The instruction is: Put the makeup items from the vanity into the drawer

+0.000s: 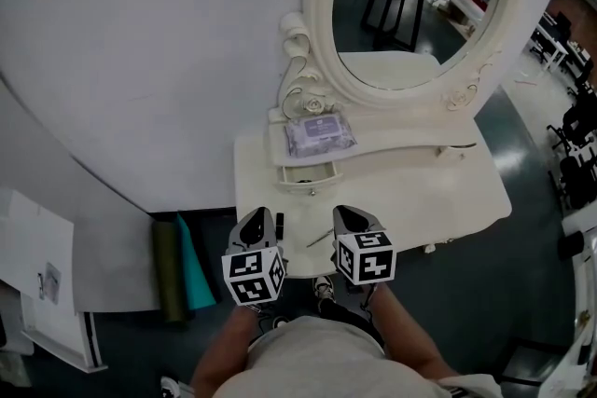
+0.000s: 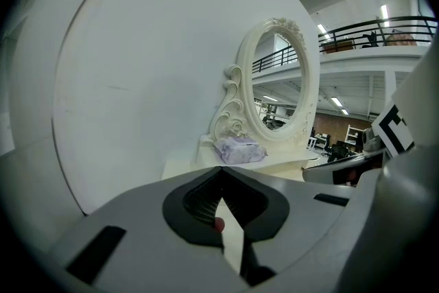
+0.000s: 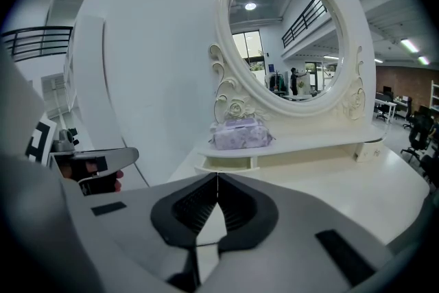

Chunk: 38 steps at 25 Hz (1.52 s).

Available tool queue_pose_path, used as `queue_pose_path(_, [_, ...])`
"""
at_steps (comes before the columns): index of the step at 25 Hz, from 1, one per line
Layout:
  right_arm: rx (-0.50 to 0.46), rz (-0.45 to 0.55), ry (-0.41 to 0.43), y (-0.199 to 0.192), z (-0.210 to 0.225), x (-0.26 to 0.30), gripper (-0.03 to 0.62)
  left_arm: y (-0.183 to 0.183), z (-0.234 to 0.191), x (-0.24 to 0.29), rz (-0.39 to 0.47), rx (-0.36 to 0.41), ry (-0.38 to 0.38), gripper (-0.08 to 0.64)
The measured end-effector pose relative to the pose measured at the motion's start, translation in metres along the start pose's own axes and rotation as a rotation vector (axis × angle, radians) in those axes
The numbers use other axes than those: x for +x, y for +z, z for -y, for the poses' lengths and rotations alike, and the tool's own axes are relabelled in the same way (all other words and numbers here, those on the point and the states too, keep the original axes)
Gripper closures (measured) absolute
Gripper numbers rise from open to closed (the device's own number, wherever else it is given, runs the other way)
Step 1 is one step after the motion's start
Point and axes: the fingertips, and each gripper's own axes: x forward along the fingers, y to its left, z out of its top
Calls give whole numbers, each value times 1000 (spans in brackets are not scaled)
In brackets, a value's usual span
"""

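We hold left gripper (image 1: 256,219) and right gripper (image 1: 351,216) clenched, empty, at the front edge of the tabletop (image 1: 466,193); the lilac pack (image 1: 319,133), at the left end of the shelf (image 1: 406,128) above the ajar drawer (image 1: 308,174), we judge soft and light: pinch its narrow middle.

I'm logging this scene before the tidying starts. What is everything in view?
vanity table: one, cream, against the white wall
mirror: one, oval, in a cream carved frame, at the back of the table
packet: one, lilac, on the raised shelf at the mirror's foot
drawer: one, cream, under that shelf, pulled partly open
thin stick: one, dark, on the tabletop near the front edge
olive roll: one, on the floor left of the table
teal roll: one, beside the olive one
left tongs: one, grey, shut, over the table's front edge
right tongs: one, grey, shut, beside the left
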Motion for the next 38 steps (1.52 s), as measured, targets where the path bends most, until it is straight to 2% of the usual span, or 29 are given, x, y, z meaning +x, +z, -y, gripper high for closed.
queue_pose_path(3, [0, -1, 2, 1, 2, 1, 574, -1, 3, 2, -10, 8, -8, 557])
queue_pose_path(15, [16, -63, 52, -15, 9, 2, 572, -23, 6, 9, -58, -63, 25, 555])
queue_pose_path(22, [48, -169, 158, -50, 7, 19, 569, -71, 6, 19, -164, -118, 58, 555])
queue_pose_path(26, [27, -242, 229, -70, 10, 36, 508, -92, 6, 24, -209, -143, 87, 557])
queue_pose_path(30, [-66, -316, 327, -86, 13, 47, 478, -102, 5, 29, -234, -166, 128, 555])
queue_pose_path(38, [-356, -445, 562, -113, 11, 59, 457, -116, 2, 51, -248, -223, 213, 557])
